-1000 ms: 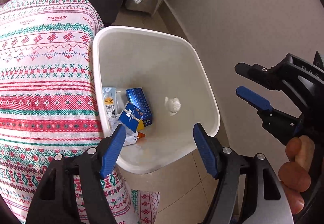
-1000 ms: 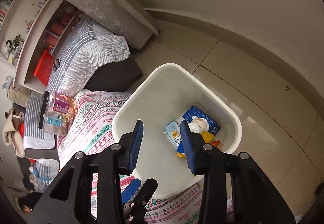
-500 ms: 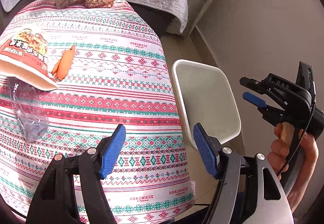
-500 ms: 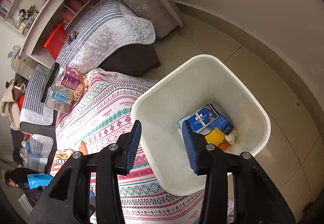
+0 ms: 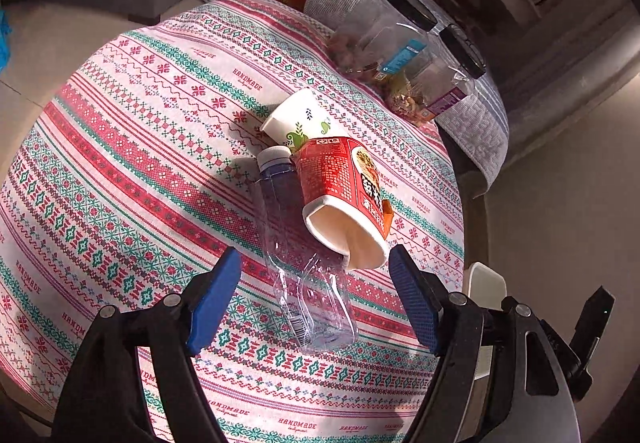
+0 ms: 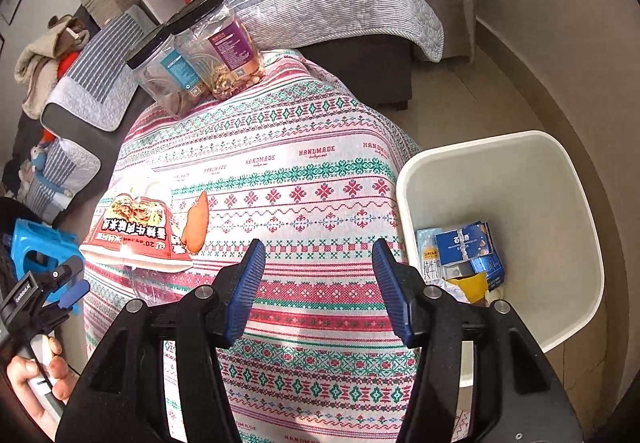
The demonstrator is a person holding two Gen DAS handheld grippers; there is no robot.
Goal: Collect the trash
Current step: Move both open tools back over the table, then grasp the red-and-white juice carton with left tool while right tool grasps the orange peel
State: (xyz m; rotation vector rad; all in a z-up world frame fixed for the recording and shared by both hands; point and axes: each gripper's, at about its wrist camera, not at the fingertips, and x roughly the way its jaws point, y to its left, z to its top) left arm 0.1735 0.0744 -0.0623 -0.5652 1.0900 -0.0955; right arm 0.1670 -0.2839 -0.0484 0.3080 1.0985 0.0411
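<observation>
Your left gripper hovers w/ fingers spread wide, nothing held, right over the crushed clear bottle lying on the tablecloth. Your right gripper is also open & empty above the cloth, white bin just to its right. Count: 1 bottle, 1 red noodle cup on its side touching it, 1 white paper cup, 2 black-lid jars. Cloth reads "HANDMADE". Bin holds blue cartons.

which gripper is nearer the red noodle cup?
Left. The left gripper is open right in front of the red noodle cup; the right gripper is open further along the table, toward the bin.
</observation>
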